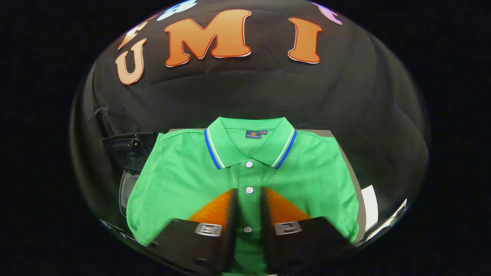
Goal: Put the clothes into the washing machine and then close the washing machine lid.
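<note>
A green polo shirt lies folded flat on a grey tabletop, collar away from me. The collar has blue and white stripes, and white buttons run down the placket. My gripper hovers over the shirt's lower front, its two fingers either side of the placket. A narrow gap stays between the fingertips, and the second button shows in it. The cloth between the fingers looks flat, not bunched or pinched.
A black boxy object and a rounded grey-rimmed part sit just left of the shirt, partly hidden by its sleeve. White flat pieces lie off the table's right edge. The booth's black cloth wall rises behind the table.
</note>
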The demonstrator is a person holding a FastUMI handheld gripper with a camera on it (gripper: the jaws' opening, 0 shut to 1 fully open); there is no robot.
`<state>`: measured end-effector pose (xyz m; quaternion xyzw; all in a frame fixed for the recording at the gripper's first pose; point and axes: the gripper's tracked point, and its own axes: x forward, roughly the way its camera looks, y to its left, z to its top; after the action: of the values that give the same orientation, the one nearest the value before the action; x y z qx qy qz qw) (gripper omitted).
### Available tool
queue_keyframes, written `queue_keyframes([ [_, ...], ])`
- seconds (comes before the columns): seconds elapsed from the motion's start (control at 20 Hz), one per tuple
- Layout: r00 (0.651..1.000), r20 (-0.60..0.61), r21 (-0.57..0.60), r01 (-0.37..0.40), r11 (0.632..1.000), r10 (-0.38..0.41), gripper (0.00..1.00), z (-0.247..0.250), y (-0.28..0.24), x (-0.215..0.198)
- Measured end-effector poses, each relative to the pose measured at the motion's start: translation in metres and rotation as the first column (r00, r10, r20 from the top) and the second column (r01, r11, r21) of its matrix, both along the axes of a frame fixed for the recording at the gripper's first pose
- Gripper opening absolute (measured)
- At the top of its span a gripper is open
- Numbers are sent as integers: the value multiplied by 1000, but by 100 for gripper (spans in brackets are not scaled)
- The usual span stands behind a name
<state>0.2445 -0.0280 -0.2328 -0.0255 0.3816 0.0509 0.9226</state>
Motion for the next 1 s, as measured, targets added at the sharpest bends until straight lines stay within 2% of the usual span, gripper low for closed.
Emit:
queue_keyframes([
  [0.1,1000,12,-33,-19,999,20,20,-1,1,1],
  [0.2,1000,-4,-14,5,1000,-5,20,0,4,3],
  [0.25,1000,7,1,10,1000,-10,10,2,2,1],
  [0.4,997,77,25,14,1000,-16,10,7,1,2],
  [0.55,979,173,98,88,991,-104,10,43,8,-1],
  [0.65,964,231,124,104,987,-131,10,75,21,-4],
  [1.0,917,374,154,85,984,-138,9,168,94,-54],
])
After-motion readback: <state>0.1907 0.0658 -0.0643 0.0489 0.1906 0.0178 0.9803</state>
